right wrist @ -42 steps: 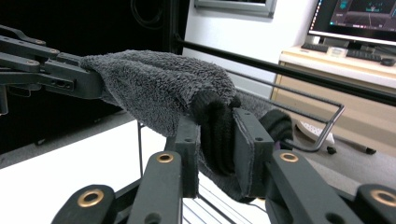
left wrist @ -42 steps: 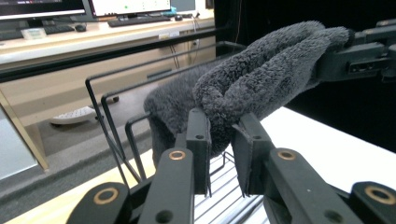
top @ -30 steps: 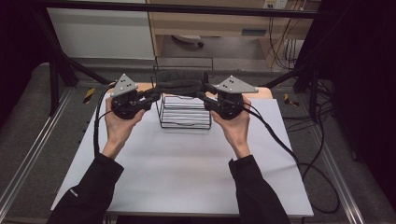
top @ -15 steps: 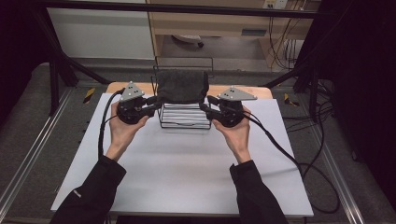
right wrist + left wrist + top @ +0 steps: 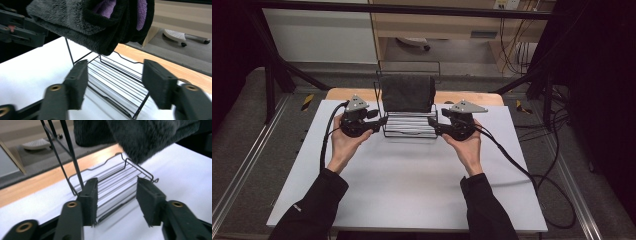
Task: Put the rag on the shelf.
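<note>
A dark grey towel (image 5: pixel 407 93) hangs folded over the top bar of a black wire rack (image 5: pixel 409 132) at the far middle of the white table (image 5: pixel 412 190). My left gripper (image 5: pixel 381 121) is open at the rack's left end, low by its base. Open as well, my right gripper (image 5: pixel 432 122) sits at the right end. In the left gripper view the open gripper (image 5: pixel 116 200) frames the rack's base (image 5: pixel 117 182), with the towel (image 5: pixel 140 137) above. The right gripper view has the open gripper (image 5: pixel 115 82) under the towel (image 5: pixel 100 22), whose inner side is purple.
A wooden board edge (image 5: pixel 467 97) lies behind the rack. Cables (image 5: pixel 512 165) trail from the right gripper across the table and off its right side. A metal frame rail (image 5: pixel 242 170) runs along the left. The near half of the table is bare.
A second ago both grippers held the towel up at the rack's top. The towel now hangs on the bar, and both grippers have let go and dropped to the rack's base.
</note>
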